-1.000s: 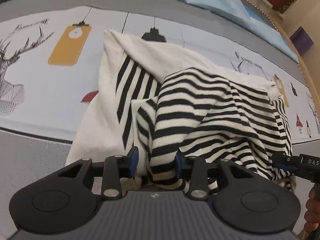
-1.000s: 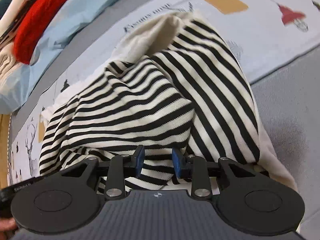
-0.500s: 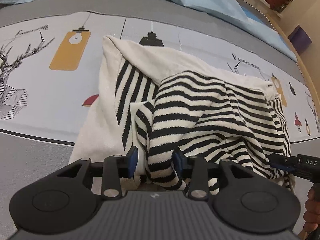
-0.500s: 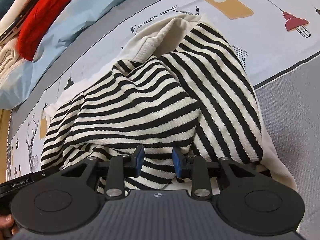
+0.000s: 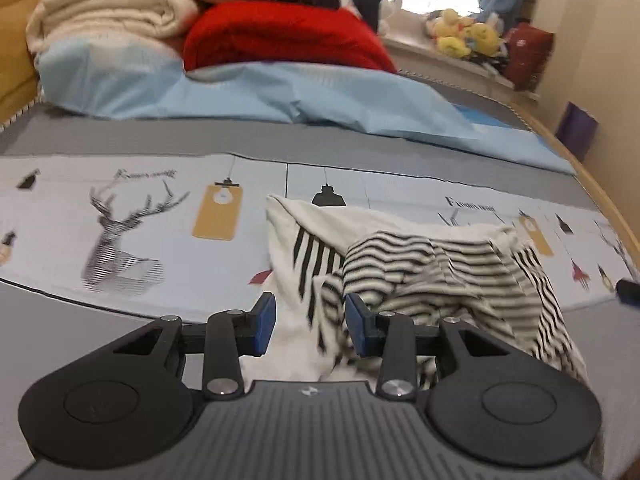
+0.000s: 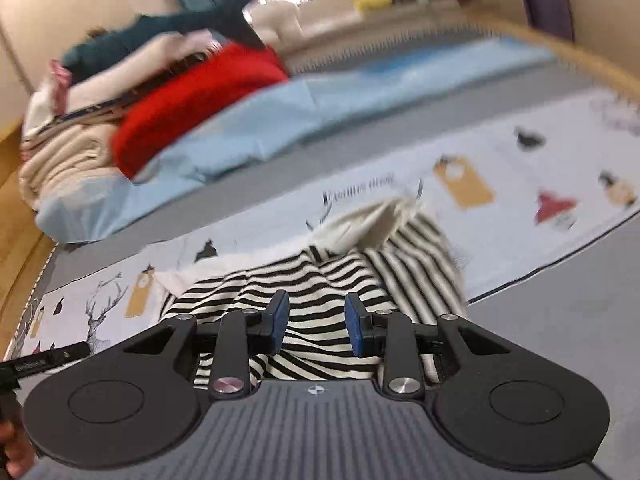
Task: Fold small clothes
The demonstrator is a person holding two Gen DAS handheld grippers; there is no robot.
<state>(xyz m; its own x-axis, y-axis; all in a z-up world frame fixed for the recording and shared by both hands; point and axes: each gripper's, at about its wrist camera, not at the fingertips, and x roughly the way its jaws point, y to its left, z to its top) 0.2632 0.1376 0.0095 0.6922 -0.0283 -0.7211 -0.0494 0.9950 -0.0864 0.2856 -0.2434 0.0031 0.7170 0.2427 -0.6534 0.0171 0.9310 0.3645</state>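
Observation:
A cream sweater with black stripes (image 5: pixel 440 264) lies bunched on the printed sheet (image 5: pixel 120 220), its cream underside turned up at the far left corner. My left gripper (image 5: pixel 310 324) hovers over its near edge. The blue pads stand apart, with cloth seen below the gap and nothing pinched. In the right wrist view the same sweater (image 6: pixel 320 280) lies under my right gripper (image 6: pixel 316 324), which is also open, the stripes running unbroken behind its pads. The left tool's black bar (image 6: pixel 44 360) shows at the left edge.
Behind the sheet lies a light blue cover (image 5: pixel 280 96). A red blanket (image 5: pixel 288 36) and cream folded blankets (image 5: pixel 108 16) are piled at the head. Plush toys (image 5: pixel 464 36) sit on a window ledge. The wooden bed rim (image 5: pixel 600 196) curves along the right.
Both grippers have risen and tipped up from the sweater, so it looks smaller and the blanket pile and window have come into view. Neither gap changed, and the sweater stayed on the bed.

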